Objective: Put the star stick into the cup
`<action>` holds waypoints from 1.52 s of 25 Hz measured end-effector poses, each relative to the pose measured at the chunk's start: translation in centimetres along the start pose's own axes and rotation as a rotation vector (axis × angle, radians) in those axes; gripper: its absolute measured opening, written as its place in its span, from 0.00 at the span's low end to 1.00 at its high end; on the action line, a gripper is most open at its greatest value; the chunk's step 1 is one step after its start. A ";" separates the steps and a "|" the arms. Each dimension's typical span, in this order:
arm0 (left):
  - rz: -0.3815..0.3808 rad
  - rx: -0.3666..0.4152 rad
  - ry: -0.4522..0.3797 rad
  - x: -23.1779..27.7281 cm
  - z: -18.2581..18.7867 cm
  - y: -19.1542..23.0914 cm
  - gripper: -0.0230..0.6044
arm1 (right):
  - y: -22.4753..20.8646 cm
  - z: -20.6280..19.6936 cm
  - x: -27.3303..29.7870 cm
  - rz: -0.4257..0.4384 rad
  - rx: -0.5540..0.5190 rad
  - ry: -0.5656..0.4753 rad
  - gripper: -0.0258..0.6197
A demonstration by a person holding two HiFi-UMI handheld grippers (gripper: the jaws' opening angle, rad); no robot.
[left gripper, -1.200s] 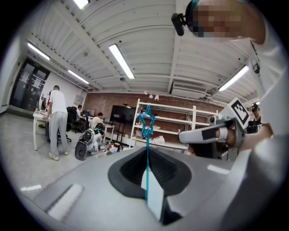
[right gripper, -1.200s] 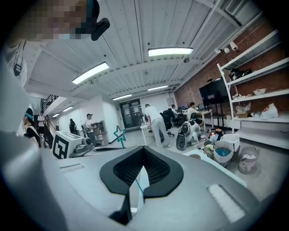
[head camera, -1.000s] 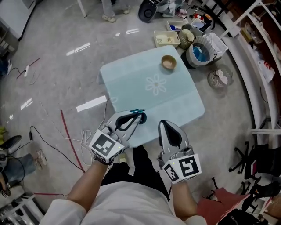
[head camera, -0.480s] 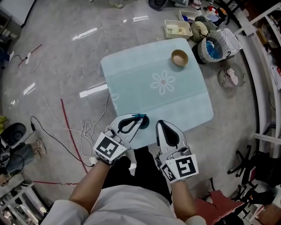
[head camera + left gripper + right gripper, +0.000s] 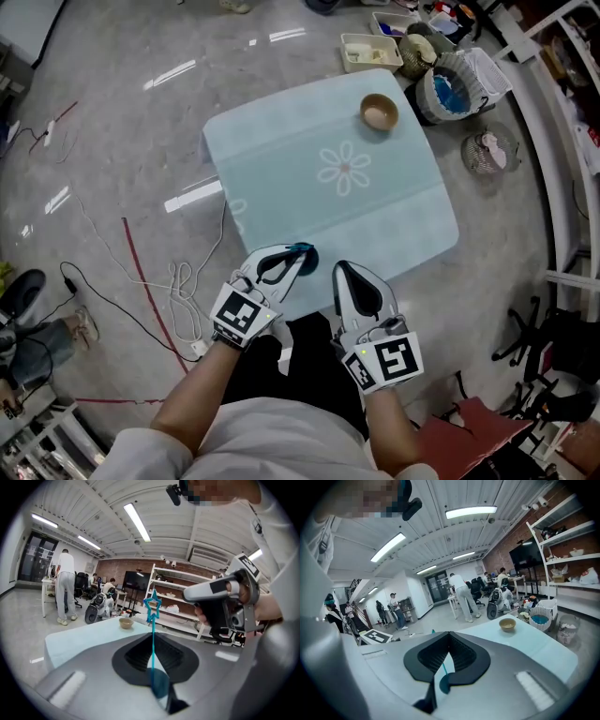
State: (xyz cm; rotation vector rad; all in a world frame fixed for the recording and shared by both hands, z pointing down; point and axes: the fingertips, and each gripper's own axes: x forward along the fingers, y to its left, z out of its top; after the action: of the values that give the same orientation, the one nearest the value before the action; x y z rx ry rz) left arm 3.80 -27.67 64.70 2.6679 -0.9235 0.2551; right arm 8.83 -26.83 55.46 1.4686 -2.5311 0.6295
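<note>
at the near edge of the desk (image 5: pixel 281 159) the left hand-held gripper (image 5: pixel 302 251) stays clenched on the star stick (image 5: pixel 152 634), barely advanced, right hand-held gripper (image 5: pixel 339 270) closed alongside, so the cup (image 5: pixel 380 112) still waits at the far right corner.

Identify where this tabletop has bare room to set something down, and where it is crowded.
The table is bare almost everywhere, from the cup at its far right corner, across the flower print, toward the near edge. Only that near edge is crowded, by the left gripper holding the star stick and the right gripper.
</note>
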 end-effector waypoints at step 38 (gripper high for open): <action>-0.014 0.024 0.070 -1.4 -1.6 1.1 0.06 | 3.1 0.0 -0.5 -0.019 -0.010 -0.075 0.06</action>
State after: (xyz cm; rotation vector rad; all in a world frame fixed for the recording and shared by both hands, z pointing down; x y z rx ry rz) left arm 1.88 -27.16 66.03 2.6676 -0.8856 0.3566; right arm 6.41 -25.09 54.47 1.5385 -2.5689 0.5692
